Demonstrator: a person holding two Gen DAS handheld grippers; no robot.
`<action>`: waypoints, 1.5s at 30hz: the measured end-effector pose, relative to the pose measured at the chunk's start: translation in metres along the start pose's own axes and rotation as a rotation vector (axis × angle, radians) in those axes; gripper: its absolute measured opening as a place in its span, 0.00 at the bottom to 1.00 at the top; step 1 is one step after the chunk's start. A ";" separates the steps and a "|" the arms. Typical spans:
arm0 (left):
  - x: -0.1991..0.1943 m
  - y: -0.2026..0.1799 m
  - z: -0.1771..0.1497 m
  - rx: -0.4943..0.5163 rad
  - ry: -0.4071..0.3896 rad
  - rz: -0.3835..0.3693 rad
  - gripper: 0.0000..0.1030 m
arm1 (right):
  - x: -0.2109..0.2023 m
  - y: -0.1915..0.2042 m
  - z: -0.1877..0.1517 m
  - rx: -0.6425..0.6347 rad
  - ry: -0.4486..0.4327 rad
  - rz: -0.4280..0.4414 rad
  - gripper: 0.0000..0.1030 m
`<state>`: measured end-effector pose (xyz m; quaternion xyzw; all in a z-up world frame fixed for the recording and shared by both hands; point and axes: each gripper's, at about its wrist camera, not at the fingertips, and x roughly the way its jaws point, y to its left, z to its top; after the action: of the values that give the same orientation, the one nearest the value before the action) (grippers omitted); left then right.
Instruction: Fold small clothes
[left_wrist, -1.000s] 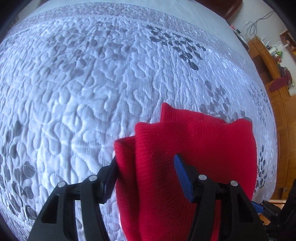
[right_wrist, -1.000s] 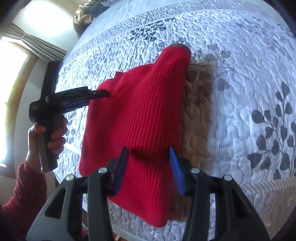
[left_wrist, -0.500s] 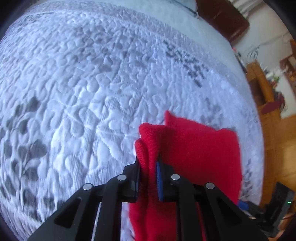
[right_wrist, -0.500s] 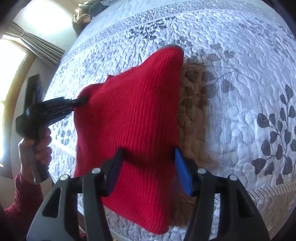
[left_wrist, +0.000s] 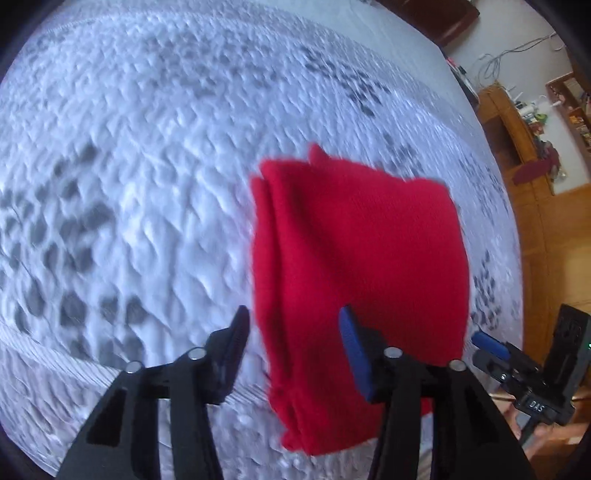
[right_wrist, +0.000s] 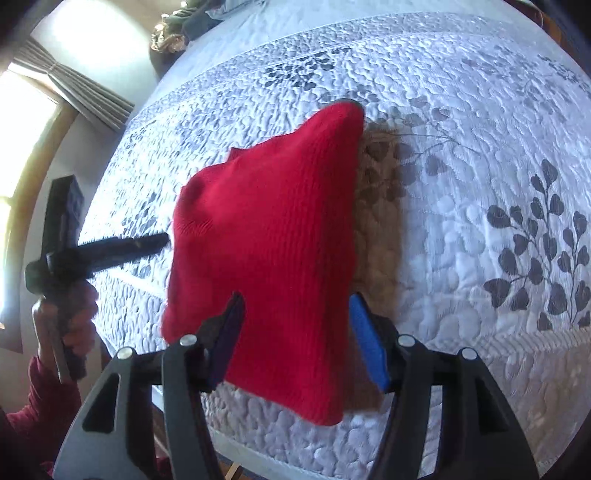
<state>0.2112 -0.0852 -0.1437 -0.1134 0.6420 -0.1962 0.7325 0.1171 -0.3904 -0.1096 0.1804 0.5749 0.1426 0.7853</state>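
Observation:
A red knit garment lies folded on the white quilt with grey leaves, near the bed's front edge. My left gripper hovers over its left edge; the jaws are opening, the fabric sits between them, and the pads do not press on it. In the right wrist view the same garment lies under my right gripper, which is open and straddles its near part without pinching. There the left gripper shows beside the garment's left edge, held by a hand in a red sleeve.
The quilt stretches far beyond the garment. A wooden cabinet and a wooden floor lie past the bed's right side. A curtained window is at the left, and a heap of clothes is at the far end.
The left gripper closed on the garment's left edge half a second ago, then let go and drew back. The right jaws widened a little. The garment now lies flatter.

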 end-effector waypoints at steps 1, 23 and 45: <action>0.006 -0.002 -0.003 -0.002 0.008 0.001 0.42 | 0.001 0.001 -0.002 0.001 0.006 -0.001 0.57; 0.021 0.006 -0.020 -0.050 -0.012 0.030 0.09 | 0.028 -0.017 -0.012 0.073 0.077 -0.002 0.57; 0.043 -0.021 -0.079 0.075 0.147 0.018 0.19 | 0.045 -0.021 -0.061 0.045 0.244 -0.002 0.14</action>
<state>0.1346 -0.1157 -0.1859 -0.0653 0.6873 -0.2214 0.6887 0.0721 -0.3825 -0.1737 0.1790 0.6695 0.1498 0.7052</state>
